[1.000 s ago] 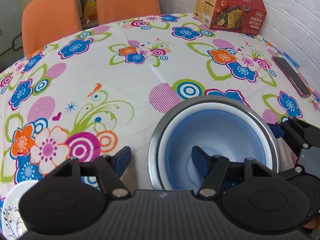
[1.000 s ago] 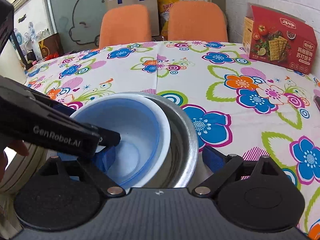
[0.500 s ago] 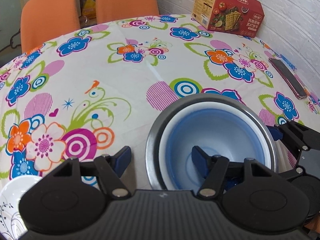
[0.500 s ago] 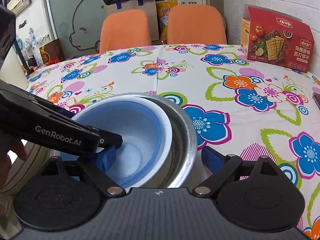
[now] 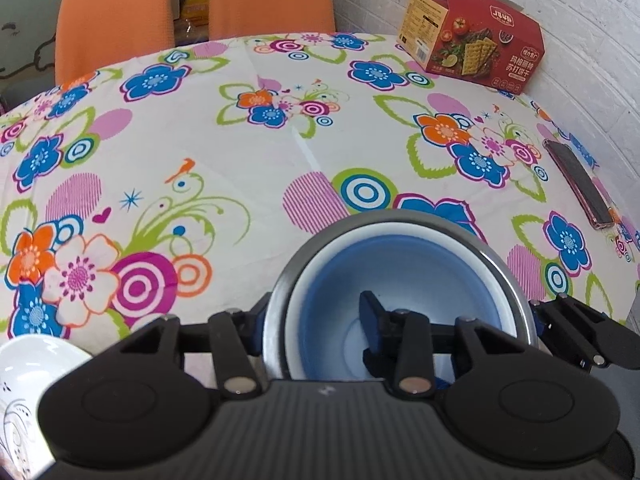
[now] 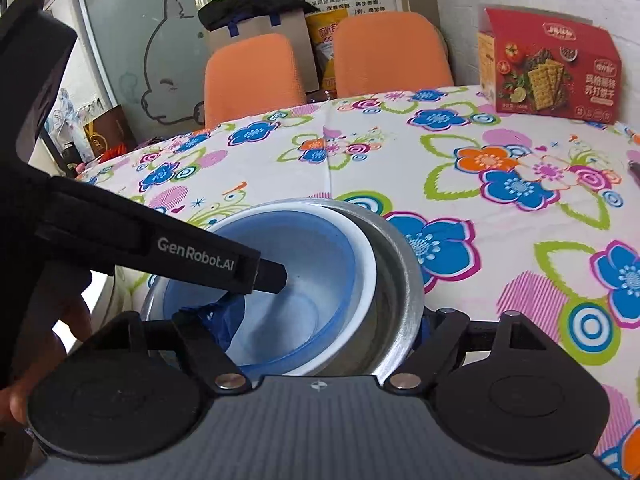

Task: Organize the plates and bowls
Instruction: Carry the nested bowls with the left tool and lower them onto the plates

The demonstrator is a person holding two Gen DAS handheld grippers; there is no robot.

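Left wrist view: I see the blue-lined white plastic bowl (image 5: 400, 280) nested inside the round stainless steel bowl (image 5: 508, 276), low and right of centre in the frame, on the flower-print worktop (image 5: 240, 160). My left gripper (image 5: 310, 324) pinches the near-left rims of the two bowls, one of its fingers (image 5: 370, 320) inside the blue bowl and the other outside the steel wall. At the right edge of this frame the right gripper (image 5: 576, 332) meets the steel rim.

From the right wrist view, the right gripper (image 6: 320, 320) straddles the same stack, with one blue pad inside the plastic bowl (image 6: 280, 280) and the other outside the steel bowl (image 6: 396, 280); the fingers close on the bowl walls. The left gripper's black body crosses the left half of that frame, and a hand (image 6: 56, 320) shows behind it.

In the lower left corner of the left view sits a white plate with a black swirl pattern (image 5: 24, 380). Farther up the worktop a red cracker box (image 5: 476, 40) stands at the upper right, a dark phone (image 5: 580, 184) lies at the right edge, and two orange chairs (image 5: 116, 12) stand behind the worktop along the top.
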